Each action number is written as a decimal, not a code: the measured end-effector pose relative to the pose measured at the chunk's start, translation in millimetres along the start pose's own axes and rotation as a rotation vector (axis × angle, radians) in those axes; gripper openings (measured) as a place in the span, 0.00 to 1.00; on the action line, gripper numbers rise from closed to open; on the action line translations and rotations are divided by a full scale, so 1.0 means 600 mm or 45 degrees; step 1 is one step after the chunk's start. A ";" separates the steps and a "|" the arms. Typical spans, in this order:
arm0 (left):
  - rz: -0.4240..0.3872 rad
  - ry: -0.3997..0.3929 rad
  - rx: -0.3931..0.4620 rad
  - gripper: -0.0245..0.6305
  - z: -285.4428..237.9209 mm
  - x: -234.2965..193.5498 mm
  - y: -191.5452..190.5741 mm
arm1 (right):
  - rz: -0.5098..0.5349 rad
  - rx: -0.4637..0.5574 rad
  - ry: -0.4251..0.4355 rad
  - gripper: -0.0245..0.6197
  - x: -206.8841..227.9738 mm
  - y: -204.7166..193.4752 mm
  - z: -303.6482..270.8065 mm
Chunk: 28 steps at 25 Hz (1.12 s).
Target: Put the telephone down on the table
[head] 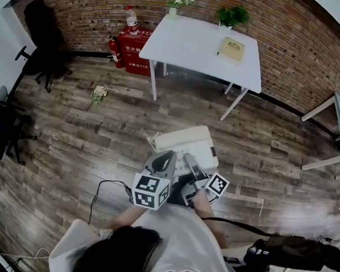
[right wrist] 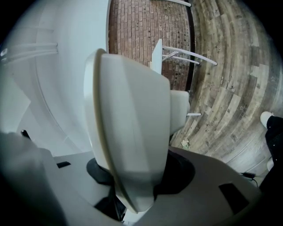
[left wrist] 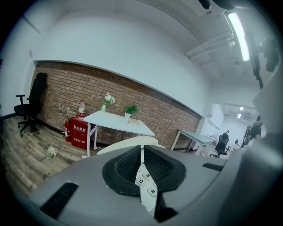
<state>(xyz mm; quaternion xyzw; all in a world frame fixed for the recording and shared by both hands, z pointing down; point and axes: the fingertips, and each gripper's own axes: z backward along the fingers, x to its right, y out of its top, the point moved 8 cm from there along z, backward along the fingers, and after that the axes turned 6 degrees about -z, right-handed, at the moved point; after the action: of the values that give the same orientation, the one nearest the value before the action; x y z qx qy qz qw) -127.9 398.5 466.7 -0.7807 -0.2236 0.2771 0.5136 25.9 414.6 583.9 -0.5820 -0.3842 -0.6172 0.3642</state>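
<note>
Two grippers are being used on one telephone (head: 184,144), which in the head view is being held in the air over the plank floor (head: 69,135), well apart from the white table (head: 190,45) by the brick wall. The left gripper (head: 165,159) and the right gripper (head: 192,165) are both being kept on its near side, so the smooth, boxy cream shell is being left unsupported at the far end. A tilt or a drop is being risked if one grip slackens. What looks like a curled cord (head: 152,140) is being left loose at its side and could be snagged on the table's thin legs. A flat yellowish box (head: 231,49) is being left on the tabletop and could be knocked. In the left gripper view, the black ribbed pads (left wrist: 128,165) are being pressed almost together on a thin strip of the keypad (left wrist: 148,185). A hold this narrow on hard, glossy plastic is being judged the likeliest to slip, or to press the rounded keys. In the right gripper view, the jaws are being kept partly apart and clamped on a thick, rounded part of the pale shell (right wrist: 128,128). Here the curved, matte surface is being gripped more deeply, though twisting between the two holds could be caused by uneven lowering.
</note>
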 end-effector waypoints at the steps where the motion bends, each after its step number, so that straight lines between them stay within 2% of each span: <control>1: 0.003 0.002 0.001 0.10 -0.009 -0.003 0.002 | 0.002 -0.005 -0.002 0.39 -0.001 0.008 -0.005; 9: 0.016 0.017 0.000 0.10 -0.072 -0.009 0.021 | 0.040 -0.051 -0.040 0.39 0.000 0.067 -0.033; 28: 0.035 0.069 -0.012 0.10 -0.193 -0.013 0.050 | 0.049 -0.129 -0.053 0.39 0.001 0.180 -0.099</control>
<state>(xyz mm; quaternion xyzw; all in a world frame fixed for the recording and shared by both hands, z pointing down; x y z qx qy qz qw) -55.0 304.1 477.4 -0.7933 -0.2003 0.2618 0.5118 96.6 314.0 588.1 -0.6196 -0.3486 -0.6167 0.3381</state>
